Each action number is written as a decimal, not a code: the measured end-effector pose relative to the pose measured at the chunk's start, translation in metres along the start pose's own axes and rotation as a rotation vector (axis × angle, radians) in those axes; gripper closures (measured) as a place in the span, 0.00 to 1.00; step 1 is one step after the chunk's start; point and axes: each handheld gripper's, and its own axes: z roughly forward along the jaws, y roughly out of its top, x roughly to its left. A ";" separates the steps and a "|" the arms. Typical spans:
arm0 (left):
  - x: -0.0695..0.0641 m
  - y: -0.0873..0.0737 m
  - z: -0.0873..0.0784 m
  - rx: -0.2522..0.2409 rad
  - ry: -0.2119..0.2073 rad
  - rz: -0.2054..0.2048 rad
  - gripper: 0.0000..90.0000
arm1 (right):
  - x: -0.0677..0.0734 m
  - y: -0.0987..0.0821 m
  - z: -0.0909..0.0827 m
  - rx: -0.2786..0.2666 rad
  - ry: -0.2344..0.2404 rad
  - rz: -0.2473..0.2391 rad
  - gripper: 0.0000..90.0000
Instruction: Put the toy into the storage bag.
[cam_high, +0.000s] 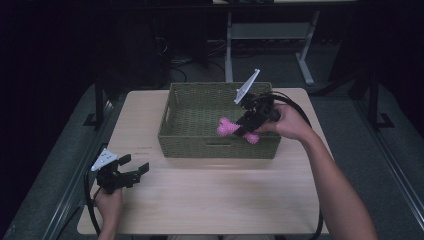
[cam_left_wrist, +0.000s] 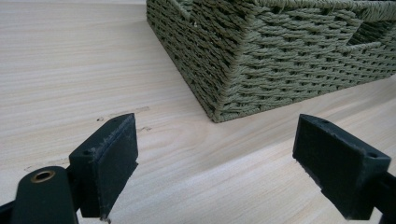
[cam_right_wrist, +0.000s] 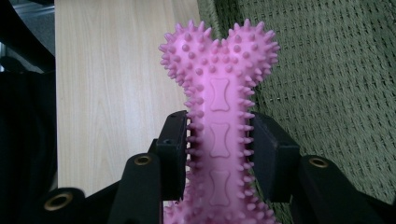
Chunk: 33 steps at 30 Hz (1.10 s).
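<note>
Nearest the high camera, at about 7 o'clock on the desk, the left tongs sit in the person's left hand, jaws spread wide apart with nothing between them. In the left gripper view those tongs point toward the near corner of the woven green basket, with bare wood under the gap.

Moving right, the basket stands on the desk at about 12 o'clock. Over its right half, at about 2 o'clock, the right hand holds the right tongs, clamped on a pink spiky bone toy. The toy sits above the basket's inside, near its front wall. In the right gripper view the right tongs press both sides of the toy's shaft, its knobbed end pointing to 12 o'clock, the basket's weave at 3 o'clock behind it.
</note>
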 end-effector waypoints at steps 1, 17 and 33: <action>0.000 0.000 0.000 0.001 0.000 0.001 0.15 | -0.002 0.001 0.000 0.006 -0.003 0.002 0.65; 0.000 0.000 0.000 0.001 -0.002 0.000 0.15 | -0.034 0.011 0.012 -0.011 0.034 0.033 0.65; -0.001 0.000 0.001 0.004 -0.005 0.004 0.15 | -0.060 0.007 0.025 -0.006 0.046 0.093 0.65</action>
